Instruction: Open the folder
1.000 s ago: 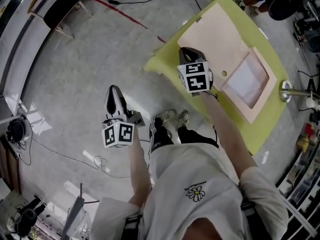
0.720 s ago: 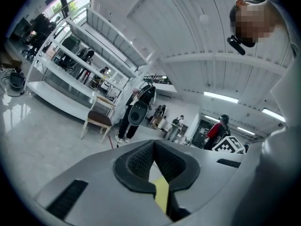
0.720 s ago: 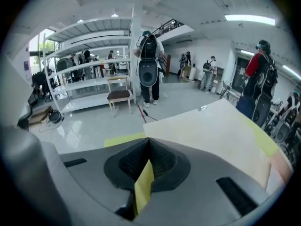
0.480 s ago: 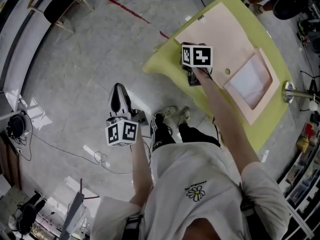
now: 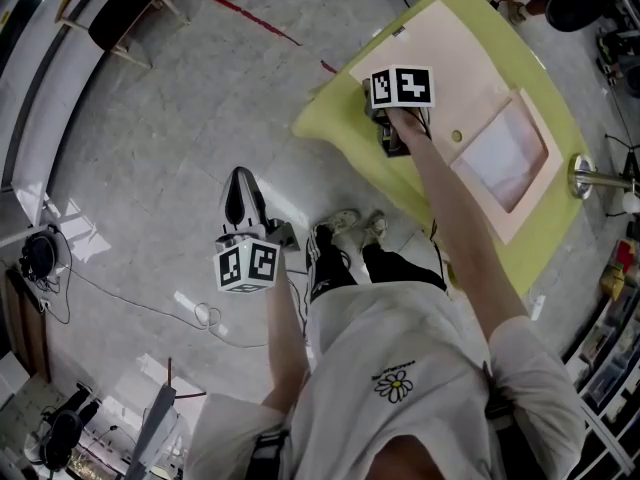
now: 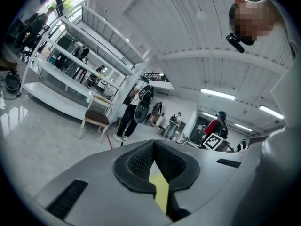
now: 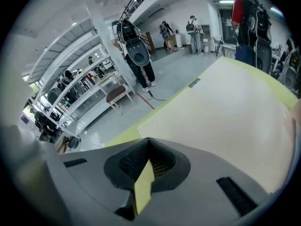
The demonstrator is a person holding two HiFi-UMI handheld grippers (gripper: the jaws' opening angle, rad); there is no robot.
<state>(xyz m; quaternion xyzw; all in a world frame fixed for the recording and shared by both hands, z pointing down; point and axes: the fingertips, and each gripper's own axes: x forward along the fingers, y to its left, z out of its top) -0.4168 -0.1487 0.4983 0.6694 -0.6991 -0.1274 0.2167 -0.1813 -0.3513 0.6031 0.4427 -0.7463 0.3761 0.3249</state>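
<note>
We see the left gripper [image 6: 154,146] at bottom centre, its 2 jaws together; a chair [image 6: 95,119] stands at middle left, before white shelving [image 6: 66,60].

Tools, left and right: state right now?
Left tool: closed, holding nothing.
Right tool: closed, holding nothing, pointing down at the pink folder.

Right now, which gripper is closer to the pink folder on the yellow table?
Right. The right gripper hangs over a corner of the pink folder, pointing down at it; the left gripper is over the floor, apart from the yellow table.
</note>
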